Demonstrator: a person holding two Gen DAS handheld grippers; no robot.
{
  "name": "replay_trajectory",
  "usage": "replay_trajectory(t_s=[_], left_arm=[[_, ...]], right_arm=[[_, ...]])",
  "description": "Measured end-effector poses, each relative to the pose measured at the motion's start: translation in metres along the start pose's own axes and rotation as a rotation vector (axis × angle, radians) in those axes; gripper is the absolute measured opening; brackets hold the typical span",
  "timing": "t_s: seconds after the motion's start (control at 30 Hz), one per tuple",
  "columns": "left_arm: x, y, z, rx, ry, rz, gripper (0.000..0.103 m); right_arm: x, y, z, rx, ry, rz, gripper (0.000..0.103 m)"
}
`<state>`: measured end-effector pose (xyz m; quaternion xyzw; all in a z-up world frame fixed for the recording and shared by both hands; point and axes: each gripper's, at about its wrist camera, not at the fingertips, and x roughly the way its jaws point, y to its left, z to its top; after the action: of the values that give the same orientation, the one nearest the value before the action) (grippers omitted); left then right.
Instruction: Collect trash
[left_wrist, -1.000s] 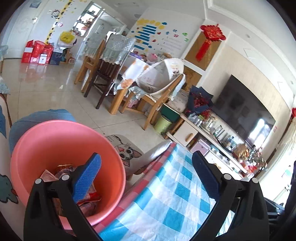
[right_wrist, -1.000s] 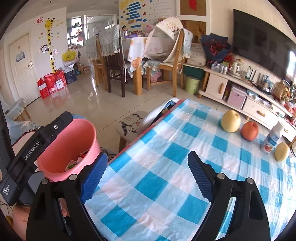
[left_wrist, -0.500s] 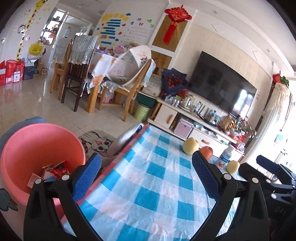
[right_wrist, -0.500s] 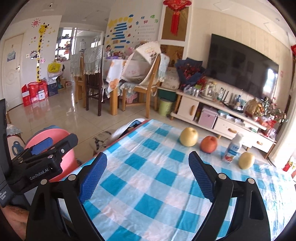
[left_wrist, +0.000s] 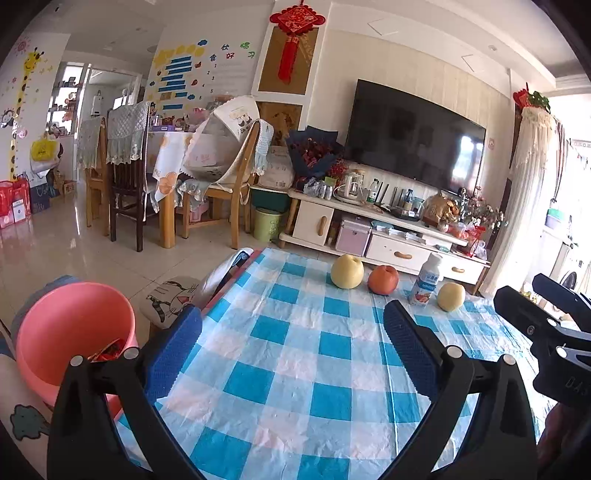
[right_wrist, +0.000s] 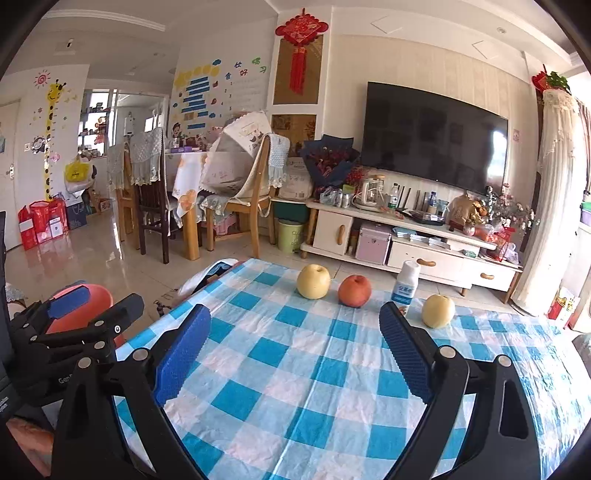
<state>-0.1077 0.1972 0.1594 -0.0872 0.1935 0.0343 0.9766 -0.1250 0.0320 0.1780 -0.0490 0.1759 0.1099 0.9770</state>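
Pink bin (left_wrist: 70, 332) slid to lower left of left view since a second ago; wrappers (left_wrist: 109, 350) inside, left of left gripper (left_wrist: 291, 350) fingers. Right gripper (right_wrist: 293, 350) over checkered worktop (right_wrist: 314, 369). Both spread wide, empty. Fruit, bottle (right_wrist: 406, 284) at far edge.

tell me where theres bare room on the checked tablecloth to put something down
The near and middle cloth is bare, from the left edge beside the pink bin up to the far row. Crowded only at the far edge: pear, apple, bottle, second pear.
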Motion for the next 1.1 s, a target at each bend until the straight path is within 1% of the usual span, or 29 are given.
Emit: replay_trajectory(t_s=[0.17,0.37,0.5,0.6,0.8,0.93,1.1], left_arm=[[-0.005,-0.031,0.003,0.031,0.014,-0.003,0.099],[-0.012,-0.074,0.008,0.077,0.019,-0.038,0.099],[-0.018,-0.103,0.012,0.132,-0.009,-0.044,0.099],[-0.024,-0.122,0.013,0.152,-0.028,-0.061,0.099],[-0.035,-0.153,0.014,0.196,-0.072,-0.053,0.099],[-0.039,-0.168,0.016,0.206,-0.089,-0.061,0.099],[-0.043,-0.181,0.018,0.205,-0.104,-0.071,0.099]], right_arm=[[-0.014,-0.035,-0.002,0.062,-0.024,-0.045,0.092],[-0.033,-0.076,-0.006,0.11,-0.064,-0.112,0.092],[-0.042,-0.101,-0.01,0.153,-0.081,-0.15,0.092],[-0.051,-0.118,-0.012,0.168,-0.104,-0.19,0.092],[-0.062,-0.148,-0.017,0.204,-0.136,-0.244,0.092],[-0.069,-0.159,-0.019,0.209,-0.154,-0.272,0.095],[-0.076,-0.172,-0.022,0.221,-0.17,-0.292,0.095]])
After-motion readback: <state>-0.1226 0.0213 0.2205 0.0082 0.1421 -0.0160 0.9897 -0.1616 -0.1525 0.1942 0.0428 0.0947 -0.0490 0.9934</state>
